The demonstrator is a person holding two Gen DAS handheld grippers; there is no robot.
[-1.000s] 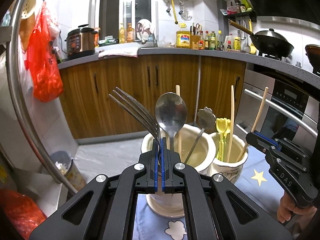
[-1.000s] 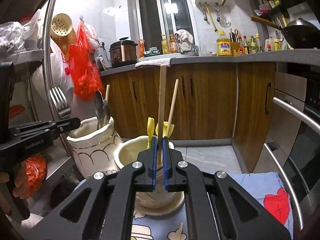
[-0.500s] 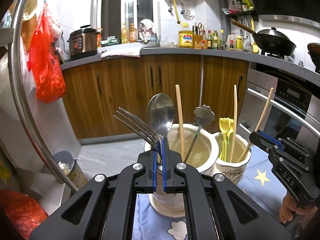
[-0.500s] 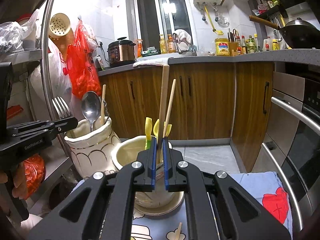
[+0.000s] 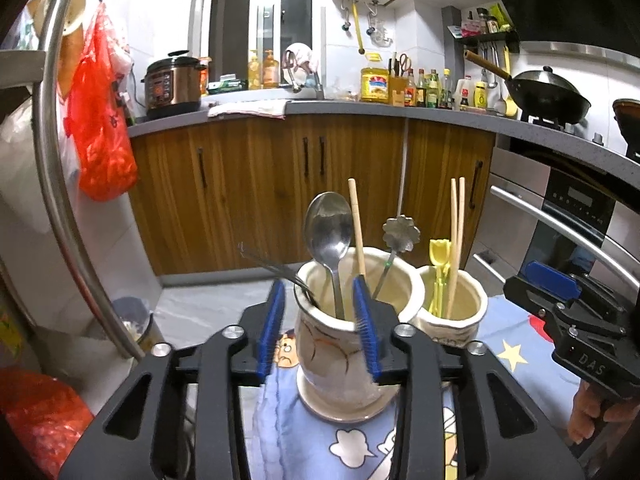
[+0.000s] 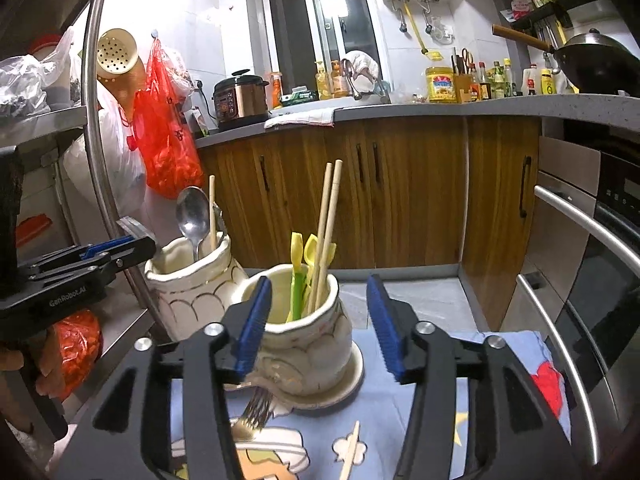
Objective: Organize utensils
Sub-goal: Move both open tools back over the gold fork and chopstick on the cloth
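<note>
My left gripper [image 5: 319, 328] has its jaws opening just in front of the tall white jar [image 5: 332, 360]; its pads press on nothing. A fork [image 5: 276, 270] leans out of that jar's left side, beside a steel spoon [image 5: 328, 224] and a wooden chopstick [image 5: 357, 228]. My right gripper [image 6: 318, 328] has its jaws opening astride the shorter white jar [image 6: 308, 344], touching nothing. Two chopsticks [image 6: 328, 220] stand in that jar with yellow utensils [image 6: 298, 248]. Each gripper shows in the other's view: the right gripper [image 5: 548, 288] and the left gripper [image 6: 120, 248].
Both jars stand on a blue cartoon cloth [image 6: 372, 412]. Another fork [image 6: 254, 408] and a loose chopstick [image 6: 350, 450] lie on it near me. A steel rack post [image 5: 60, 160] rises at left, an oven [image 5: 560, 232] is at right, and a bin [image 5: 132, 316] stands on the floor.
Both grippers went from shut to open. The left one lowered the fork and let it go into the tall jar. The right one released its chopstick into the shorter jar.
</note>
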